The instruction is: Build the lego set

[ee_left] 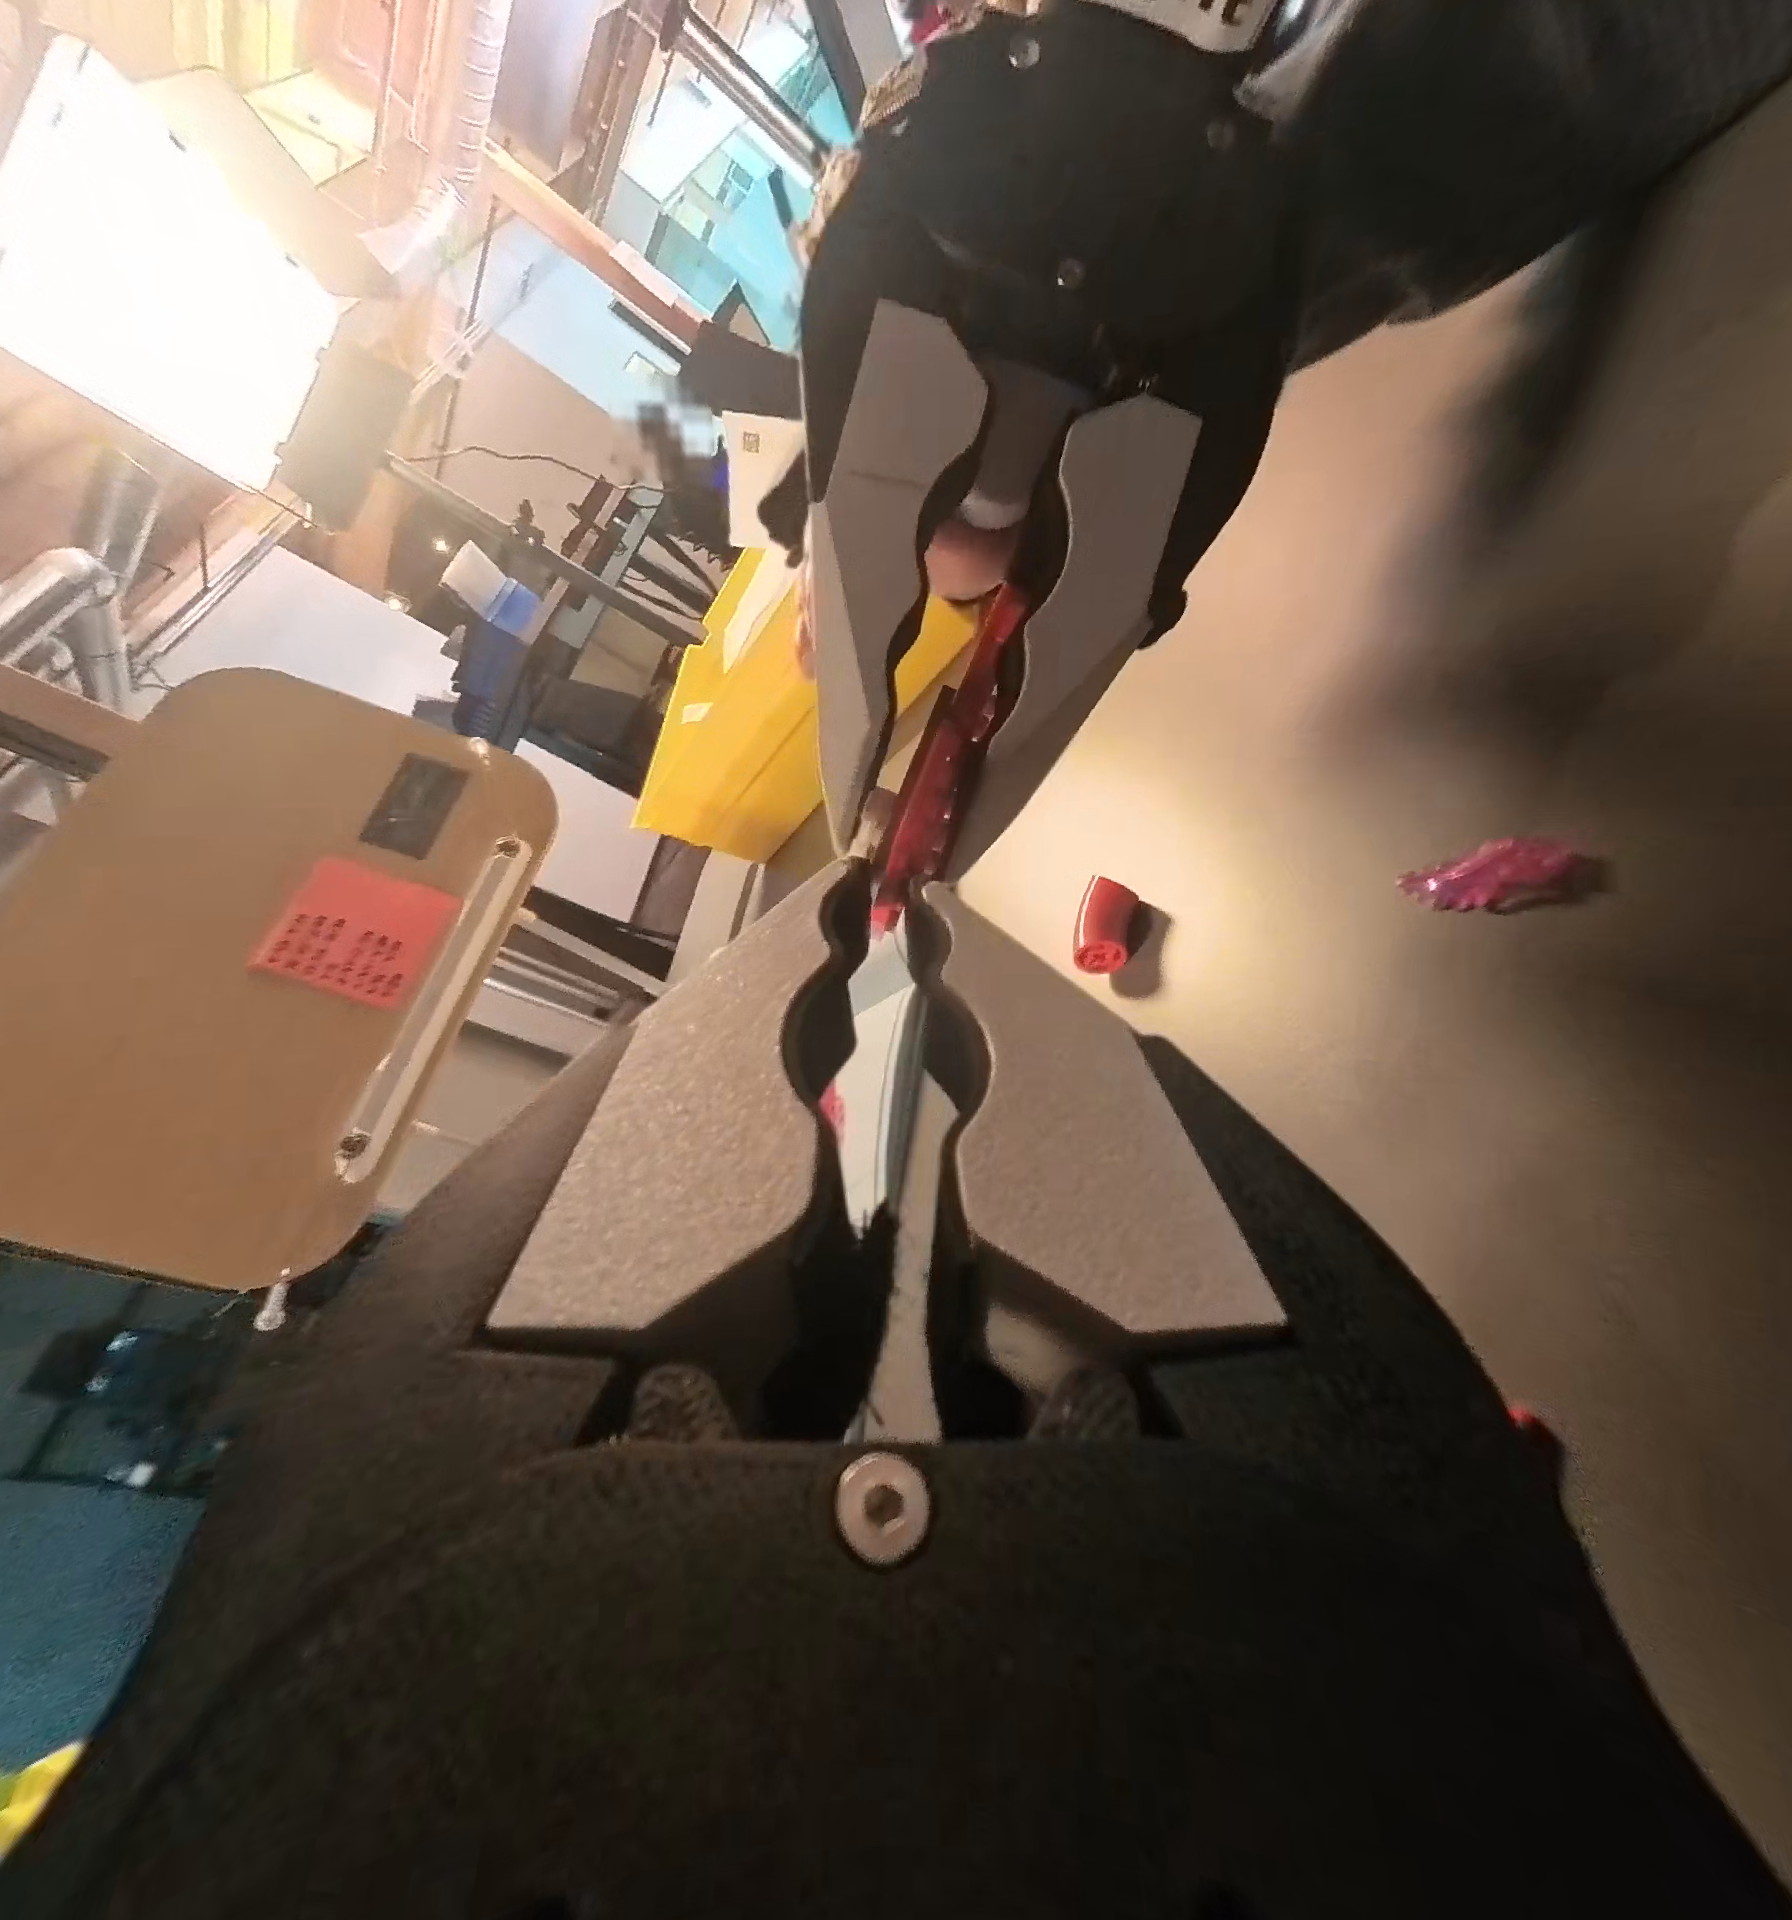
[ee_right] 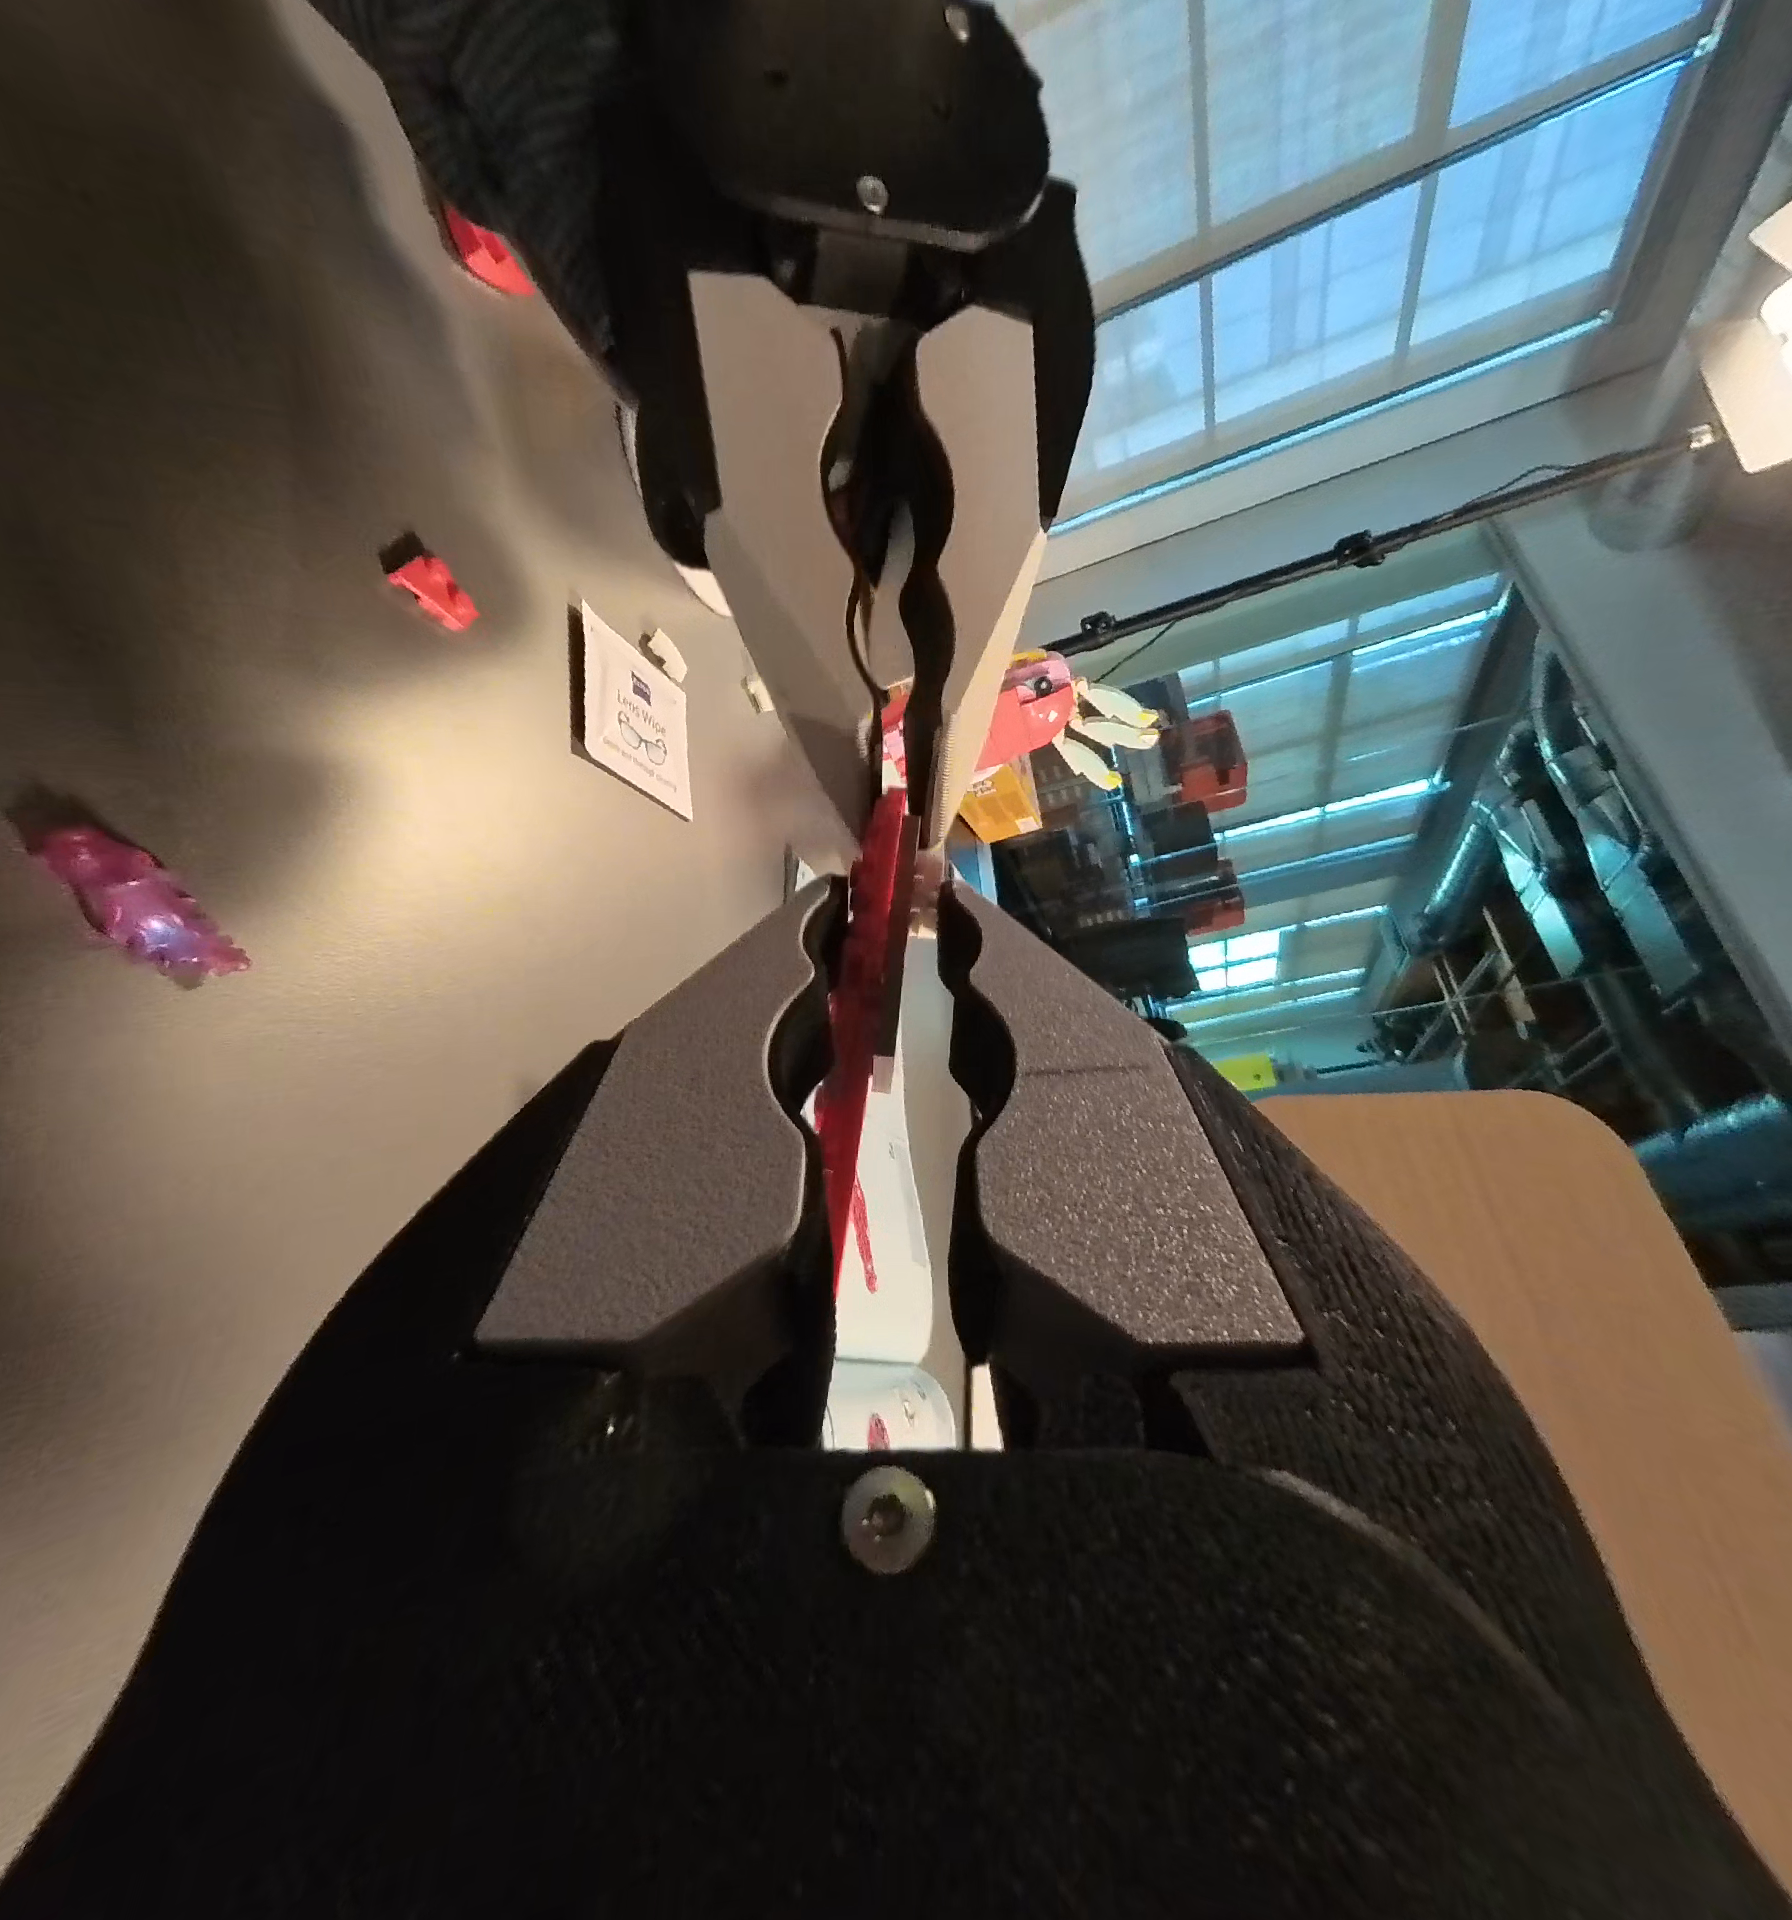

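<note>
A red studded plate [ee_right: 876, 935], its long axis running tip to tip, is being gripped lengthwise by the right tongs [ee_right: 887, 904] and endwise by the narrowed left tongs [ee_left: 887, 894], above the table [ee_left: 1391, 675].

Red studded plate [ee_right: 876, 935] gripped edge-on between both tools.

The two grippers meet tip to tip above the worktop [ee_right: 248, 1143], the left gripper [ee_left: 887, 904] and right gripper [ee_right: 892, 904] each closed on opposite ends of one studded plate [ee_right: 876, 935] between them. On the worktop lie loose pieces – a short curved tube [ee_left: 1105, 923] near the tips, a jagged piece [ee_left: 1494, 878] farther out, and a paper sachet [ee_right: 632, 717] towards the far edge.
</note>
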`<state>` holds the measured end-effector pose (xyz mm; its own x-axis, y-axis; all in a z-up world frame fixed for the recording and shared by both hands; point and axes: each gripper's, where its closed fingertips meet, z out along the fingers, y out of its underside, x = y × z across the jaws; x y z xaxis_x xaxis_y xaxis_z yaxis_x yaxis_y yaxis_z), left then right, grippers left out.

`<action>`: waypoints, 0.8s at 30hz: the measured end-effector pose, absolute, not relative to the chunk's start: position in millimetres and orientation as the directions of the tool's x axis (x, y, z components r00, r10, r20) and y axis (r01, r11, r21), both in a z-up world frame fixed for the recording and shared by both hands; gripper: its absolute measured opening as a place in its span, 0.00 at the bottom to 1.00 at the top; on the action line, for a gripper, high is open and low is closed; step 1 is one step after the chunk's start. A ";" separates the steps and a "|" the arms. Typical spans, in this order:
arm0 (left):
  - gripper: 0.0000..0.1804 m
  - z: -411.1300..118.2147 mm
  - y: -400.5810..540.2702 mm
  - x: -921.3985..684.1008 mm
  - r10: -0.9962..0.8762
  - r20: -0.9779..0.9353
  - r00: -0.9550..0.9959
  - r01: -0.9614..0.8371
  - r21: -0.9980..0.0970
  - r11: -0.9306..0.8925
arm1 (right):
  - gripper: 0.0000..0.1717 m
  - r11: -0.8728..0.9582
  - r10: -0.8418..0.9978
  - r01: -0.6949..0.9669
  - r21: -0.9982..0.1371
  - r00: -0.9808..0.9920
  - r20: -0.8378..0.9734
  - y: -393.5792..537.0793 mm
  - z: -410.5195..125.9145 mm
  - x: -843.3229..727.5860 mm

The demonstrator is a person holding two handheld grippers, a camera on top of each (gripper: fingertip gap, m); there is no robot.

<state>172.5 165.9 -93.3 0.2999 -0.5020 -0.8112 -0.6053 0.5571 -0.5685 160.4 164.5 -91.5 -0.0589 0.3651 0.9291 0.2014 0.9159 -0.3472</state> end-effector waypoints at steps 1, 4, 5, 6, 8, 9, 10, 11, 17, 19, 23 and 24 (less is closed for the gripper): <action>0.02 -92.5 165.2 172.8 -0.514 -0.801 0.306 -0.593 -0.583 0.555 | 0.08 0.916 0.367 0.197 -0.350 -0.059 0.928 163.7 -90.7 160.7; 0.02 -90.2 162.8 173.7 -0.538 -0.782 0.315 -0.567 -0.610 0.554 | 0.08 0.915 0.374 0.186 -0.358 -0.058 0.926 161.6 -88.5 161.5; 0.02 -90.0 162.6 173.8 -0.542 -0.778 0.317 -0.563 -0.614 0.553 | 0.09 0.915 0.375 0.185 -0.359 -0.058 0.925 161.2 -88.1 161.7; 0.02 -90.0 162.4 174.0 -0.545 -0.776 0.317 -0.561 -0.617 0.552 | 0.09 0.915 0.375 0.185 -0.359 -0.058 0.925 161.2 -87.9 161.9; 0.02 -90.7 162.6 173.7 -0.550 -0.773 0.315 -0.562 -0.619 0.549 | 0.09 0.914 0.377 0.186 -0.361 -0.060 0.924 161.4 -88.3 161.8; 0.02 -91.1 162.8 173.6 -0.551 -0.773 0.314 -0.563 -0.619 0.547 | 0.09 0.914 0.377 0.188 -0.360 -0.061 0.924 161.5 -88.7 161.7; 0.02 -91.3 163.2 173.4 -0.549 -0.774 0.315 -0.565 -0.618 0.547 | 0.09 0.914 0.375 0.190 -0.358 -0.061 0.925 161.9 -88.9 161.6; 0.03 -91.8 163.5 173.4 -0.549 -0.774 0.314 -0.566 -0.617 0.546 | 0.09 0.914 0.373 0.193 -0.356 -0.062 0.926 162.2 -89.1 161.5; 0.03 -94.9 166.1 172.1 -0.532 -0.790 0.306 -0.589 -0.596 0.546 | 0.09 0.915 0.362 0.216 -0.340 -0.068 0.930 165.3 -92.0 160.7; 0.03 -95.5 167.3 171.3 -0.512 -0.804 0.302 -0.603 -0.577 0.551 | 0.09 0.917 0.353 0.224 -0.331 -0.064 0.933 167.0 -92.2 160.2; 0.03 -99.1 171.5 170.0 -0.478 -0.822 0.309 -0.638 -0.552 0.537 | 0.08 0.919 0.328 0.250 -0.304 -0.061 0.943 172.0 -94.8 159.2; 0.03 -100.4 172.0 169.8 -0.517 -0.788 0.333 -0.624 -0.595 0.506 | 0.08 0.920 0.322 0.254 -0.297 -0.061 0.945 173.0 -95.8 159.0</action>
